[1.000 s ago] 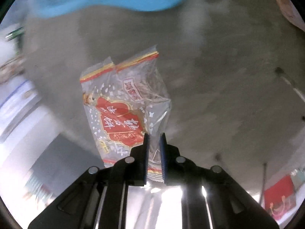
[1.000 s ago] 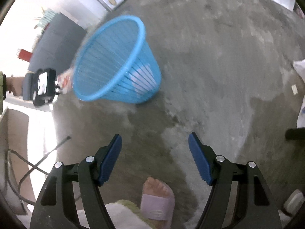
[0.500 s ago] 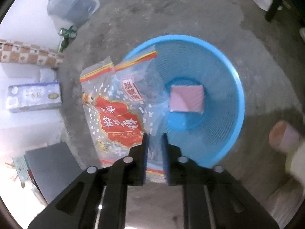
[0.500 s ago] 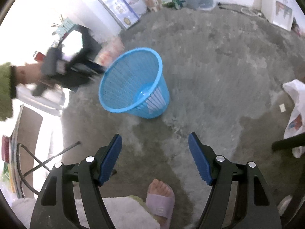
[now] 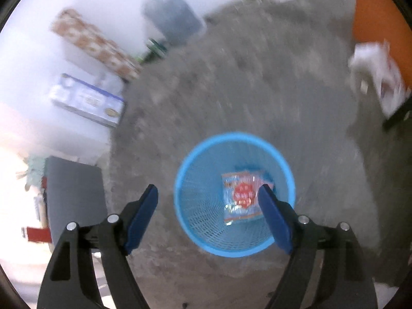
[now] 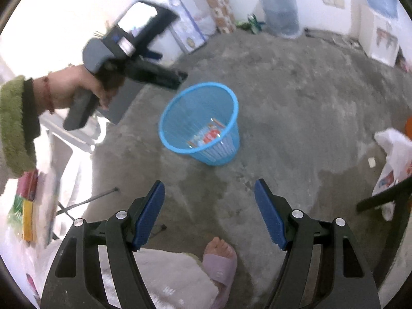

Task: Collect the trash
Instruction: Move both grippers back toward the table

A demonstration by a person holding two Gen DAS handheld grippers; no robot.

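Snack wrapper (image 5: 240,195) flat in blue basket (image 5: 233,251), long axis toward camera; left claw (image 5: 208,203) just spread, empty.

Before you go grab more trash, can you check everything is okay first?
1. Snack wrapper is inside the blue basket: ok.
2. Basket stands upright on the floor: ok.
3. Left gripper has let go; its jaws have just been opening, nothing between the pads: ok.
4. Right gripper is open and empty: ok.
5. More trash to fetch, maybe the white plastic bag on the floor: cannot tell if it is trash.
6. Person's foot is clear of the basket: ok.
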